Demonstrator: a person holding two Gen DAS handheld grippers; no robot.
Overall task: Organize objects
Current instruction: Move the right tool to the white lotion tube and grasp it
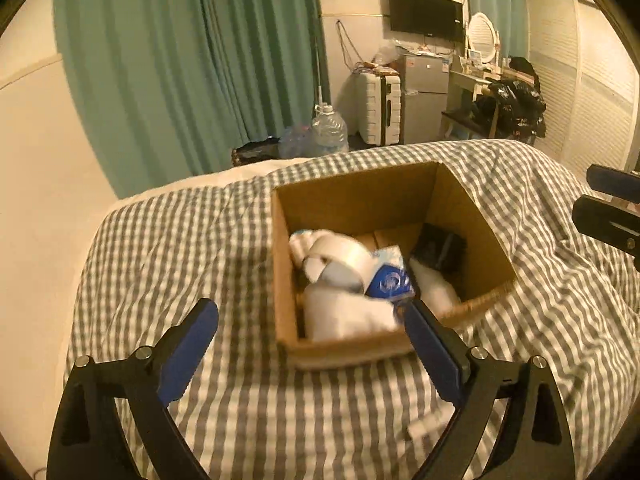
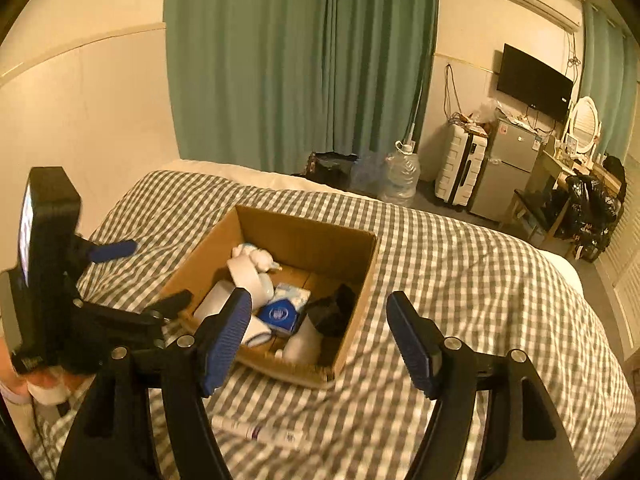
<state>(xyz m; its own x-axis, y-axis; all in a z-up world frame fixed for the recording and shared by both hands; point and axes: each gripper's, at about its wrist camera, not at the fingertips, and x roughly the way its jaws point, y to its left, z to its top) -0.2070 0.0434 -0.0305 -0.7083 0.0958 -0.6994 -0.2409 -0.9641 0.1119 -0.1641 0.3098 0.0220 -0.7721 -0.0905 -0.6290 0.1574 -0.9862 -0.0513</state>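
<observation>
Cardboard box (image 1: 360,196), square and open-topped, on checked quilt (image 1: 168,248); both grippers' ribbed fingers (image 1: 188,344) spread wide, empty.

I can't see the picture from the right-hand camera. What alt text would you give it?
An open brown cardboard box sits on a bed with a grey-and-white checked cover, holding white rolls, a blue-and-white tissue pack and a black object. The right gripper frames it with blue-padded fingers open and empty; the left gripper is at the left edge.
</observation>
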